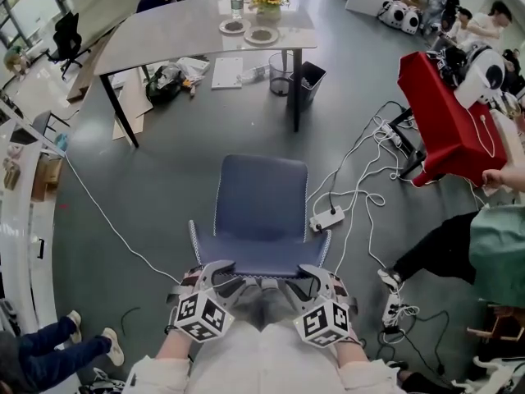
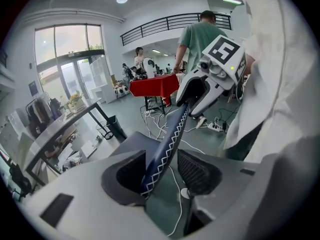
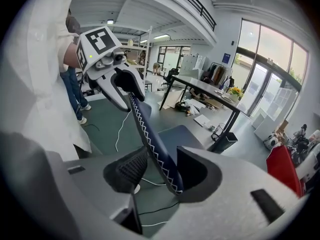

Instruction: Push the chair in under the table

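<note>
A blue chair (image 1: 261, 208) stands on the grey floor with its seat facing the grey table (image 1: 172, 35) farther off. The top edge of its backrest (image 1: 264, 269), blue with white zigzag stitching, runs between my two grippers. My left gripper (image 1: 220, 279) straddles that edge at its left end. In the left gripper view the backrest (image 2: 167, 144) leans on one jaw and a gap shows to the other pad. My right gripper (image 1: 308, 279) straddles the right end. There too the edge (image 3: 150, 134) rests against one jaw only. Both stand open around it.
A power strip (image 1: 326, 218) and loose white cables lie on the floor right of the chair. A black bin (image 1: 308, 80), papers and bags sit under the table. A red-draped stand (image 1: 447, 121) and a person in green (image 1: 500, 253) are at the right. Someone's feet (image 1: 74, 343) show at lower left.
</note>
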Tool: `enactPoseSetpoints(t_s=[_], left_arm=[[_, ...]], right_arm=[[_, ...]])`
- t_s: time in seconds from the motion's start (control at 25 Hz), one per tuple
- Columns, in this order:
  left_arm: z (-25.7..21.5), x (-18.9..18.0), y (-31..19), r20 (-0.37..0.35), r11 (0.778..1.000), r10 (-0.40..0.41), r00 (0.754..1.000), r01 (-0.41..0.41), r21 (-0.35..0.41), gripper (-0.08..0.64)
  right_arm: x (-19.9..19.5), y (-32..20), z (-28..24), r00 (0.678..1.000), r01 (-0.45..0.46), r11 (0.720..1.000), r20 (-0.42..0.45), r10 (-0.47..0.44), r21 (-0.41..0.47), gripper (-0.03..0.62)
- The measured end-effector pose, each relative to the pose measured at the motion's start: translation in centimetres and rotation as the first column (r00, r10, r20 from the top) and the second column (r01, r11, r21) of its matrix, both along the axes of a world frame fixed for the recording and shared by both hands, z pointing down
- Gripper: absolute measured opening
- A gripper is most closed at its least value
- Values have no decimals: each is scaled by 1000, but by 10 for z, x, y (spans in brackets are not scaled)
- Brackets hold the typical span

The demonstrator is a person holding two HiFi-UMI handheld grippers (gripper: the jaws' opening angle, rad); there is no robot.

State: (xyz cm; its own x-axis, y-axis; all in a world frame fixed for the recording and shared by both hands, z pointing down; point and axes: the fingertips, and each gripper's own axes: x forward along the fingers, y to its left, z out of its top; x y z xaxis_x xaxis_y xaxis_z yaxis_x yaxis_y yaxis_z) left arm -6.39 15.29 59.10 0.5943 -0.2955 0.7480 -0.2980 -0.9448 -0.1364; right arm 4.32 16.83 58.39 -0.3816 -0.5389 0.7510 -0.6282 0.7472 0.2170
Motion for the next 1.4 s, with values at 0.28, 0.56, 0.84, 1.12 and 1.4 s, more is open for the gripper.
enactPoseSetpoints(t_s=[0.28, 0.56, 0.84, 1.12, 1.4], left_arm=[[4, 1, -3, 22, 1000, -11, 1000, 10, 16, 186], [3, 3, -7, 30, 1000, -18, 999, 18, -6, 169], [2, 5, -9, 43, 999, -41, 998, 42, -23, 167], [1, 9, -12, 43, 997, -62, 997, 64, -38, 167], [1, 22, -25, 42, 996, -71, 997, 73, -47, 166]], right_arm=[[2, -4, 3, 999, 12, 1000, -35, -12, 8, 144], [4, -8, 5, 999, 22, 1000, -36, -23, -19, 143], [4, -9, 5, 999, 47, 998, -25, -48, -35, 143], [8, -13, 4, 998, 59, 998, -31, -60, -37, 132], [21, -30, 5, 996, 76, 997, -52, -77, -18, 132]])
